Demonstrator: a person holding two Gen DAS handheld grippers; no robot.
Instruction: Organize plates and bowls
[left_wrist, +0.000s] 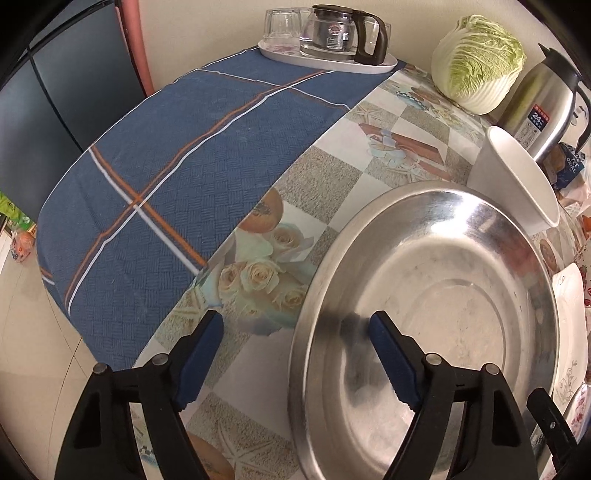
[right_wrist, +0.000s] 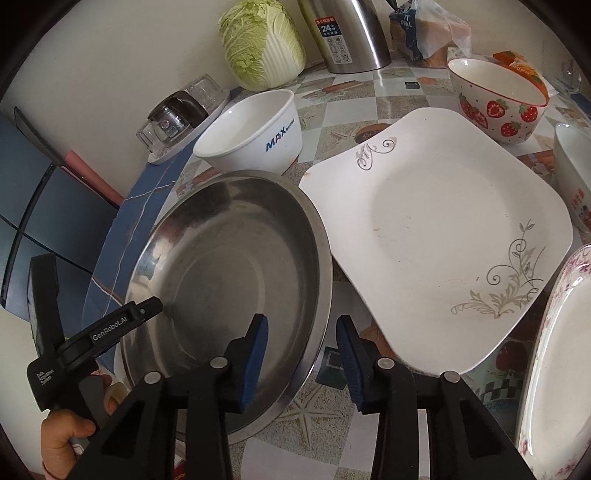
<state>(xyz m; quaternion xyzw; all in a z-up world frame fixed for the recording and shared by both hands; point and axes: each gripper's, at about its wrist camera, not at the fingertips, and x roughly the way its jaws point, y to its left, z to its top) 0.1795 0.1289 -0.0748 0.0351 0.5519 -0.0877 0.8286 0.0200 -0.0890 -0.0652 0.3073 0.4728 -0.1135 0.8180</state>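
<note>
A wide, shallow steel plate (left_wrist: 443, 277) lies on the patterned tablecloth, with both grippers at its near rim. My left gripper (left_wrist: 295, 328) is open and straddles the rim, one finger outside on the cloth and the other over the plate's inside. My right gripper (right_wrist: 303, 332) also straddles the steel plate's (right_wrist: 221, 266) rim at the right, its pads not touching the metal. A white square plate (right_wrist: 436, 236) with grey scrollwork lies just right of it. Behind stand a white bowl (right_wrist: 251, 136) marked MAX and a strawberry bowl (right_wrist: 495, 99).
A flowered plate (right_wrist: 561, 369) and another bowl (right_wrist: 572, 173) sit at the right edge. A cabbage (left_wrist: 476, 62), a steel thermos jug (left_wrist: 539, 103) and a tray with a glass pot (left_wrist: 332, 33) line the wall. A blue checked cloth (left_wrist: 166, 177) covers the table's left part. A hand (right_wrist: 66, 439) holds the left gripper.
</note>
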